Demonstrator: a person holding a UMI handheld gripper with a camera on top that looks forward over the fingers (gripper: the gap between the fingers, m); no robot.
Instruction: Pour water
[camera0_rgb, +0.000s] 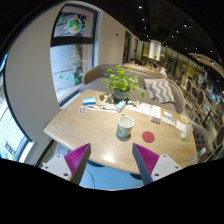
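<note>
- The claw gapes wide with nothing held between its magenta pads.
- The mug stands on the wooden desk, just ahead of the fingers, apart from them.
- A potted plant sits beyond.

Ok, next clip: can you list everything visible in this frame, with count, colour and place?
table: one, light wood, ahead of the fingers
mug: one, pale with dark rim, mid-table, beyond the fingers
coaster: one, red, on the table beside the mug
potted plant: one, green, far end of the table
glass: one, clear, at the table's edge past the coaster
window: one, bright, beyond the table
sofa: one, grey, behind the table
hand-held gripper: one, magenta pads, open, empty
</note>
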